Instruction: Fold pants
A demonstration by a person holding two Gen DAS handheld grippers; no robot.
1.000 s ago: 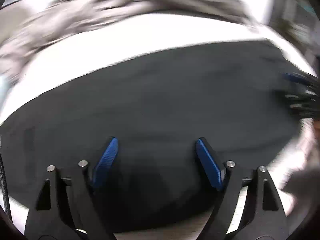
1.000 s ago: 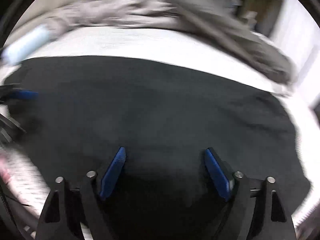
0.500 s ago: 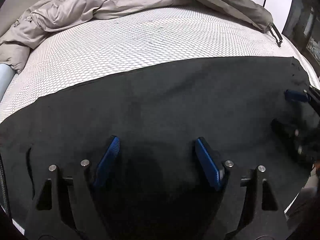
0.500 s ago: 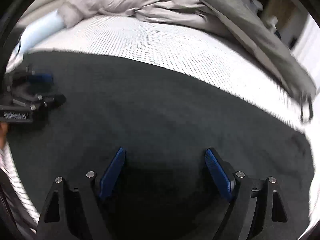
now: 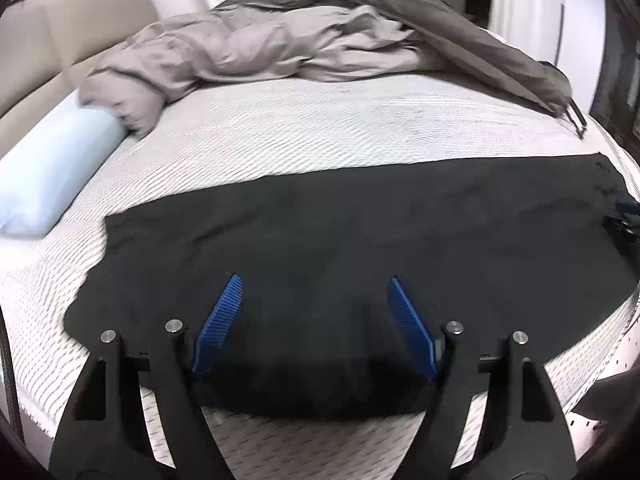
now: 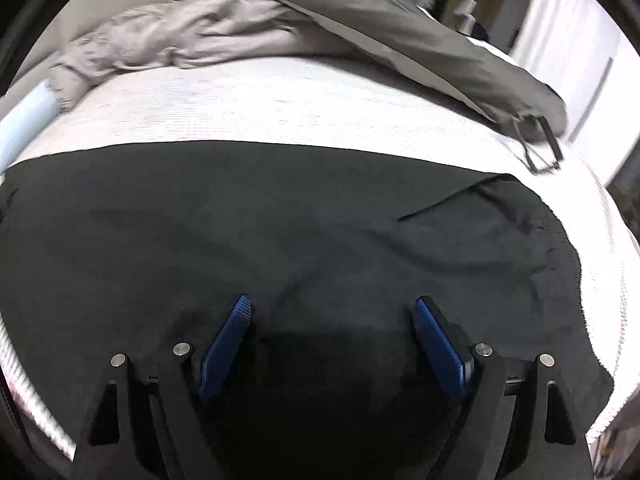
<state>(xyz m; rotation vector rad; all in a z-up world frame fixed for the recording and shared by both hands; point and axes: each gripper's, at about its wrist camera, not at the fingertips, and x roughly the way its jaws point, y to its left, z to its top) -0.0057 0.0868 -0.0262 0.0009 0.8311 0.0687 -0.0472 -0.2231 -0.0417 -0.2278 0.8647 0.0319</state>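
Black pants (image 5: pixel 360 232) lie flat on the white mattress (image 5: pixel 320 128), long axis running left to right. Left gripper (image 5: pixel 314 320) and right gripper (image 6: pixel 330 340) hover above the near edge, jaws apart, nothing clamped.

Bedding: crumpled taupe-grey duvet (image 5: pixel 256 48) heaped across the far part of the mattress, a darker grey flap (image 6: pixel 400 36) lying over its right side.
Surface: white mattress with a fine woven texture (image 5: pixel 320 132).
Pillow: pale blue cylindrical bolster (image 5: pixel 48 168) at the left edge, touching the duvet.
Headboard: beige padded panel (image 5: pixel 60 40) behind the bolster.
Strap: dark loop (image 6: pixel 542 148) hanging from the flap's end.
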